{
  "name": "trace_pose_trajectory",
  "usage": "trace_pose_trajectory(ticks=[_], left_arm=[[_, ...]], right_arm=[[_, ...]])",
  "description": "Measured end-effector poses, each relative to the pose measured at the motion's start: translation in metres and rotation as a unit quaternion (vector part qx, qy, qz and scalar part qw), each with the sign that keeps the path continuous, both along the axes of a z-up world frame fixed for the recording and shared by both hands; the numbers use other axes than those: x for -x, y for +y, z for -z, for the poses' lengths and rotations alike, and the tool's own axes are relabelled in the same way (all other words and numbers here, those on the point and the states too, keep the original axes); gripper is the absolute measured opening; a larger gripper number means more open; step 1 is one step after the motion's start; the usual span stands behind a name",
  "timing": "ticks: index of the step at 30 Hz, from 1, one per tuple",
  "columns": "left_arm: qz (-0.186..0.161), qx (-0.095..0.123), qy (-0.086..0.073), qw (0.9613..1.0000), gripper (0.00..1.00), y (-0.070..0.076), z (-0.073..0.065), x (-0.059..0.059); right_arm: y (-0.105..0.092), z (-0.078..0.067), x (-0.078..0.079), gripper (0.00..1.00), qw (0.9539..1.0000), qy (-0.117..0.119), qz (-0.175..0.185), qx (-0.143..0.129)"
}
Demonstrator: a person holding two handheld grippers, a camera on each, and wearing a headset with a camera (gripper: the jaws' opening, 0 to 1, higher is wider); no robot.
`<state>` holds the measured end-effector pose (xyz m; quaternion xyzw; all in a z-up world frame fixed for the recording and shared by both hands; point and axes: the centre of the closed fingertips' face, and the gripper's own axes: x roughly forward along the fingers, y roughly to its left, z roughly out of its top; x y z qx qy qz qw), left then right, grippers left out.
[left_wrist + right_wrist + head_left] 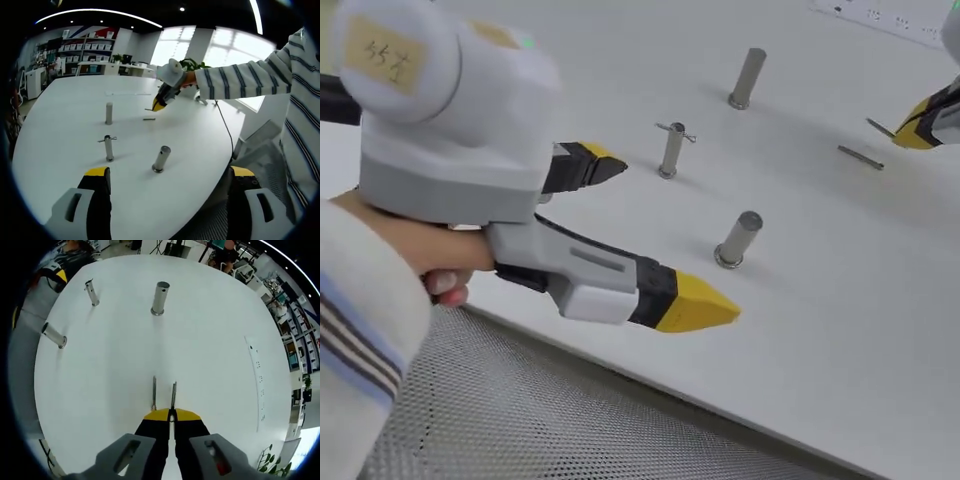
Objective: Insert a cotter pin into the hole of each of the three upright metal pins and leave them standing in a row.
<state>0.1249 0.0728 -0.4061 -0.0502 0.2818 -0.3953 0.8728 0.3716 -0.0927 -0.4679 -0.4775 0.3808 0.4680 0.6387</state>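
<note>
The left gripper point(665, 237) hung with its yellow-tipped jaws spread wide and empty over the smooth white table point(820, 330). Three cylindrical metal pins stood there: the far pin point(748, 78), the near pin point(738, 240), and the middle pin point(672, 150), which carried a thin wire cotter pin point(677, 129). The right gripper point(171, 415) was clamped on a slim second cotter pin point(173, 390), with a loose cotter pin point(154, 390) just beside it.

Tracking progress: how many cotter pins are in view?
3: an inserted cotter pin through the middle upright pin, a held cotter pin in the right tongs, a loose cotter pin on the table beside it.
</note>
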Motion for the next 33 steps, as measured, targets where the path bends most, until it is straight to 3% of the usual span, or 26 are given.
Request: trace_pose_trajectory(ticks=[8,12,15,19,21,24,28,33], left_arm=[[0.003,-0.002,-0.014,0.9999,0.93,-0.002,-0.008,-0.001],[0.007,0.000,-0.018,0.9998,0.88,-0.004,-0.010,-0.001],[0.009,-0.013,-0.028,0.9995,0.81,-0.002,-0.010,-0.003],[0.007,-0.018,-0.027,0.9995,0.76,-0.001,-0.010,-0.005],[-0.002,-0.010,-0.026,0.9996,0.74,0.001,-0.013,-0.010],[-0.013,0.004,-0.028,0.9995,0.71,0.003,-0.019,-0.014],[-0.023,0.009,-0.028,0.9993,0.60,0.005,-0.023,-0.020],[-0.031,0.016,-0.026,0.9990,0.58,0.004,-0.027,-0.027]], right_arm=[[0.000,-0.020,0.010,0.00,0.9996,-0.021,-0.022,-0.002],[0.007,-0.030,0.021,0.00,0.9990,-0.021,-0.039,-0.011],[0.013,-0.042,0.032,0.00,0.9982,-0.029,-0.046,-0.026],[0.024,-0.055,0.057,0.00,0.9960,-0.043,-0.061,-0.049],[0.028,-0.063,0.067,0.00,0.9937,-0.061,-0.082,-0.046],[0.031,-0.069,0.079,0.00,0.9925,-0.070,-0.086,-0.051],[0.040,-0.082,0.100,0.00,0.9893,-0.085,-0.095,-0.071],[0.049,-0.089,0.123,0.00,0.9848,-0.110,-0.093,-0.098]])
